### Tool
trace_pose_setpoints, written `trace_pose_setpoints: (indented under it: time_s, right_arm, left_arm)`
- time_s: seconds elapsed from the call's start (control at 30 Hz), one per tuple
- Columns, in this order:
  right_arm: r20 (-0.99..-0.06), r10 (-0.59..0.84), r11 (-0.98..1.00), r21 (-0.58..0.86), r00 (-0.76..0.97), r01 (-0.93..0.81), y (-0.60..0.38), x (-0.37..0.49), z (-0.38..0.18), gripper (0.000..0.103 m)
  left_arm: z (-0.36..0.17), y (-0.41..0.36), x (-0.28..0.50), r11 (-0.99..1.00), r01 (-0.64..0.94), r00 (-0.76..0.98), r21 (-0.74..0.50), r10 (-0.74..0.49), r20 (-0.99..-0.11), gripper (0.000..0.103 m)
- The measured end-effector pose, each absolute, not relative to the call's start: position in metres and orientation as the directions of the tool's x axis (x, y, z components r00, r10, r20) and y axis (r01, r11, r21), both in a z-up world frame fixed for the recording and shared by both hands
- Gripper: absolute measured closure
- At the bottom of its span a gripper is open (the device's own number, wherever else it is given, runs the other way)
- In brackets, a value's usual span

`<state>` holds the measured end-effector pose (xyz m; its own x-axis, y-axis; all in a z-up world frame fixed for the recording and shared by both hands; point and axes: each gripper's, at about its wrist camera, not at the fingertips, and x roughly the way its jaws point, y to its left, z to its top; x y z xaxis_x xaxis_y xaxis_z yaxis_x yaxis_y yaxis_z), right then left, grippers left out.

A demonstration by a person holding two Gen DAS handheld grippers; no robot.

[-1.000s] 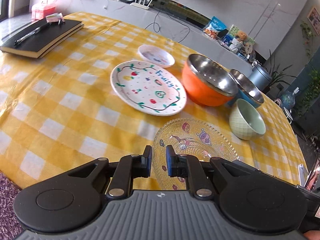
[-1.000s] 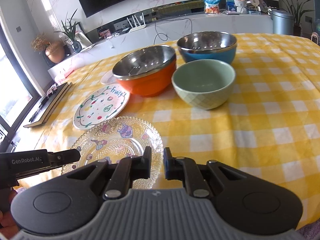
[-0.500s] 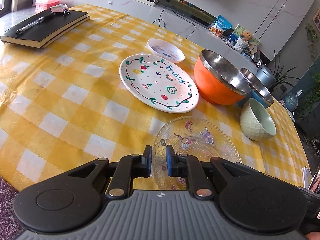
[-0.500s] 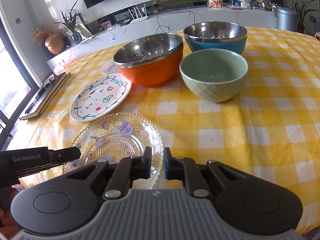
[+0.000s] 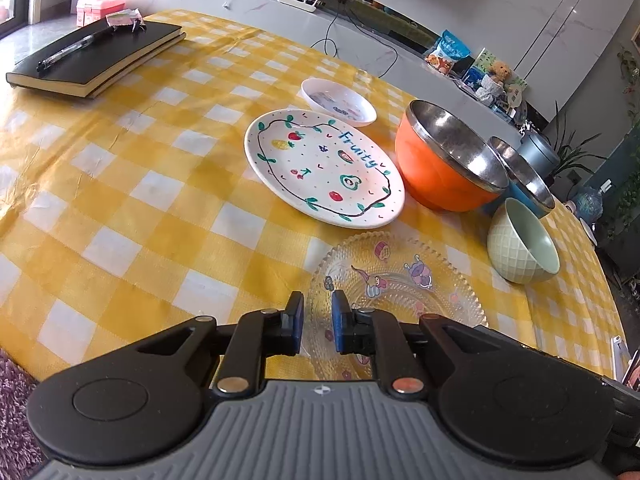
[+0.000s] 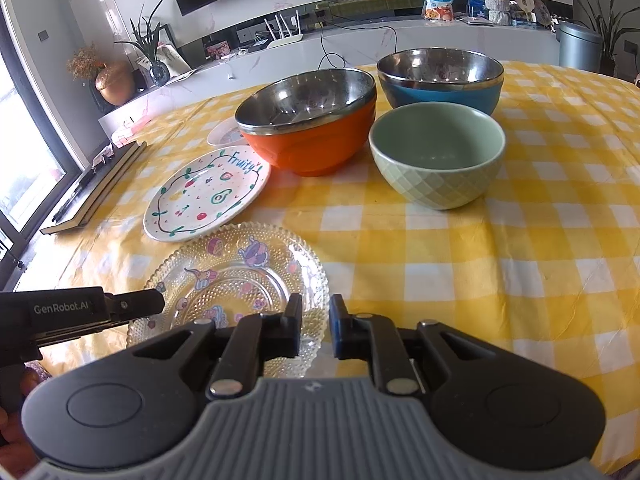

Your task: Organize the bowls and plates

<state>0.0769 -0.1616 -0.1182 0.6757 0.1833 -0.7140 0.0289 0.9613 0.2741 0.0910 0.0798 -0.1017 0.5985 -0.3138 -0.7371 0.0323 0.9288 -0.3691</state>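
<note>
A clear glass plate (image 5: 400, 280) with cartoon prints lies nearest on the yellow checked cloth. My left gripper (image 5: 318, 312) hovers at its near left rim, jaws almost together with nothing between them. My right gripper (image 6: 316, 316) hangs over the glass plate (image 6: 236, 280) at its near right rim; its jaws are opening and hold nothing. Behind lie the white "Fruity" plate (image 5: 324, 168) and a small white dish (image 5: 338, 96). To the right stand an orange steel bowl (image 6: 308, 120), a blue steel bowl (image 6: 440, 76) and a green ceramic bowl (image 6: 436, 156).
A black notebook (image 5: 96, 56) with a pen on it lies at the table's far left. The left gripper's body (image 6: 80, 312) reaches in from the left in the right wrist view. A counter with a router, snack bags and a bin stands behind the table.
Both views have shifted a little over the table. No dish has moved. The right jaws stand slightly wider than before.
</note>
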Motion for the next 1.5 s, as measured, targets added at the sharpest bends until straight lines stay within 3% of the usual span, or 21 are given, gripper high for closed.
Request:
trace_pose_setpoints:
  time_s: [0.1,0.3,0.5,0.63,1.17,1.4,1.5]
  right_arm:
    - [-0.701,0.172,0.964,0.264,0.692,0.027,-0.163,0.074,-0.113,0.077]
    - [-0.665,0.158,0.968,0.251,0.73,0.019,-0.166,0.068,-0.103,0.067]
    - [-0.636,0.172,0.971,0.238,0.752,-0.02,-0.165,0.07,-0.09,0.042]
    - [-0.608,0.18,0.973,0.226,0.773,-0.048,-0.162,0.078,-0.079,0.035]
    - [-0.624,0.15,0.969,0.249,0.767,0.013,-0.131,0.129,-0.079,0.037]
    - [-0.646,0.206,0.944,0.328,0.735,0.024,-0.137,0.146,-0.098,0.066]
    - [-0.636,0.228,0.931,0.363,0.737,0.026,-0.138,0.155,-0.101,0.074]
  left_arm:
    - [-0.098,0.082,0.089,0.927,0.031,0.611,-0.375,-0.314,-0.726,0.08]
    - [-0.085,0.082,0.086,0.937,0.041,0.646,-0.346,-0.289,-0.707,0.072]
    - [-0.073,0.083,0.088,0.949,0.042,0.652,-0.311,-0.262,-0.711,0.071]
    - [-0.063,0.088,0.094,0.956,0.042,0.667,-0.292,-0.244,-0.704,0.071]
    - [-0.062,0.113,0.132,0.941,-0.008,0.697,-0.339,-0.238,-0.676,0.056]
    - [-0.077,0.124,0.15,0.924,-0.02,0.695,-0.382,-0.262,-0.669,0.056]
    - [-0.084,0.126,0.162,0.921,-0.023,0.696,-0.388,-0.264,-0.668,0.056]
